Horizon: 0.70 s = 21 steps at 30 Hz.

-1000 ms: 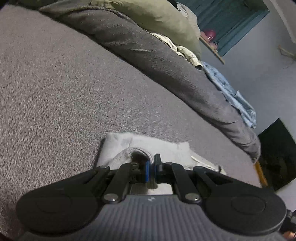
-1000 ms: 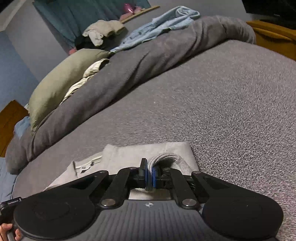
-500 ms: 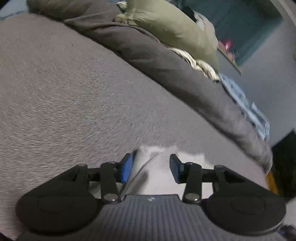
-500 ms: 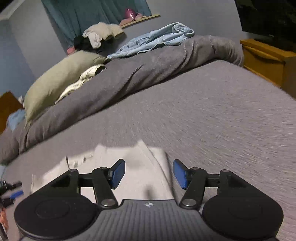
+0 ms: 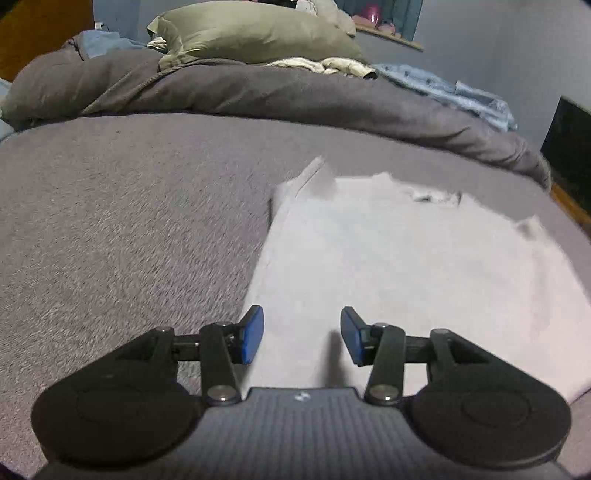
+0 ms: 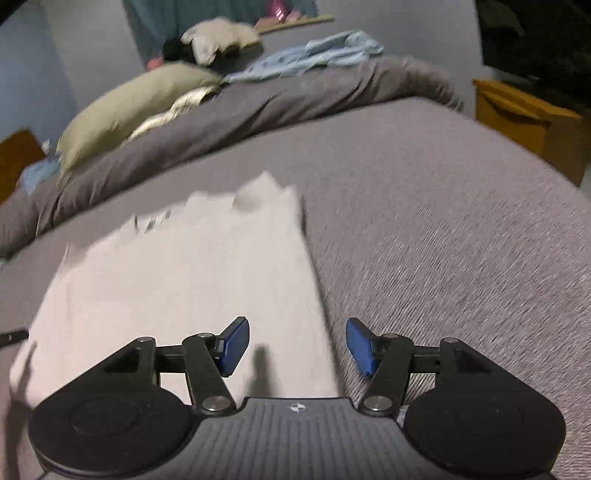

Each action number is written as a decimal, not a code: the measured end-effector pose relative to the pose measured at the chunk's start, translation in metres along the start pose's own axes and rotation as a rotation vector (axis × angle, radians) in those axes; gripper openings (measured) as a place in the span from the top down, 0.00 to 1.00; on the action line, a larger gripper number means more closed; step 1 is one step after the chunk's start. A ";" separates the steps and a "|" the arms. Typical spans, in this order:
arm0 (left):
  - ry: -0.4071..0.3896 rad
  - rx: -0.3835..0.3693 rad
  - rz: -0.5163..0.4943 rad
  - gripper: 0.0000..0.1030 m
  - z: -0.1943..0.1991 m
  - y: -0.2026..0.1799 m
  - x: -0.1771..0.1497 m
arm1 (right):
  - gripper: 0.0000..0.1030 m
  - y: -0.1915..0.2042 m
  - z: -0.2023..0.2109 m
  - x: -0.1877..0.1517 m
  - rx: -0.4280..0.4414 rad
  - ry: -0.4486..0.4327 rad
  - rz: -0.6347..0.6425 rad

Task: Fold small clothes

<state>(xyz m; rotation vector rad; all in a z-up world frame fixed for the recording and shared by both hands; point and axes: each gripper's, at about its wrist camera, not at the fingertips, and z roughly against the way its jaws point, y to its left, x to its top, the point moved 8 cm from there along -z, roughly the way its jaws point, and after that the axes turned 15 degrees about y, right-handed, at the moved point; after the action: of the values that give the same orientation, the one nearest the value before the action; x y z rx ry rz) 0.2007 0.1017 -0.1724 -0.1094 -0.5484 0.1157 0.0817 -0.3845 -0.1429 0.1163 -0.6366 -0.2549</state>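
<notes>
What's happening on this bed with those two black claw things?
A person is folding a small pale garment on a grey bed with a handheld gripper in each hand. Neither grips it now. The left gripper hangs over its left edge, jaws opening and pads clear of the cloth. The right gripper is open over its right edge. The garment lies flat.

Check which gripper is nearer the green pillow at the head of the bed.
Left, as far as the views suggest. The left gripper, jaws opening, is over the pale garment's left edge, on the green pillow side. The right gripper, open, straddles the garment's opposite edge.
</notes>
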 end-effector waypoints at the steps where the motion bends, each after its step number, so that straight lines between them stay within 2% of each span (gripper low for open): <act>1: 0.005 0.014 -0.006 0.57 -0.003 -0.001 -0.004 | 0.41 0.003 -0.003 -0.002 -0.003 0.005 0.014; 3: 0.021 0.045 -0.041 0.57 -0.011 0.002 -0.011 | 0.41 0.005 -0.005 -0.001 -0.006 0.001 0.035; 5: 0.016 0.079 -0.071 0.42 -0.017 0.007 -0.015 | 0.41 0.007 -0.009 -0.002 0.003 0.024 0.060; 10: -0.006 0.047 0.028 0.23 -0.027 0.037 -0.021 | 0.41 -0.013 -0.023 -0.020 -0.012 0.061 0.039; 13: -0.007 0.020 0.047 0.23 -0.030 0.044 -0.027 | 0.41 -0.021 -0.021 -0.025 0.018 0.044 0.037; 17: 0.002 0.060 0.031 0.23 -0.023 0.044 -0.030 | 0.40 -0.019 -0.019 -0.025 0.000 0.055 0.029; 21: 0.036 0.099 0.062 0.23 -0.012 0.041 -0.039 | 0.37 -0.016 -0.013 -0.021 -0.025 0.068 -0.014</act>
<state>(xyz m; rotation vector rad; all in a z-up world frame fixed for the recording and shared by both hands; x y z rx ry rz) 0.1704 0.1361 -0.2086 -0.0321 -0.5023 0.2008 0.0696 -0.3937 -0.1684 0.1050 -0.5646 -0.2713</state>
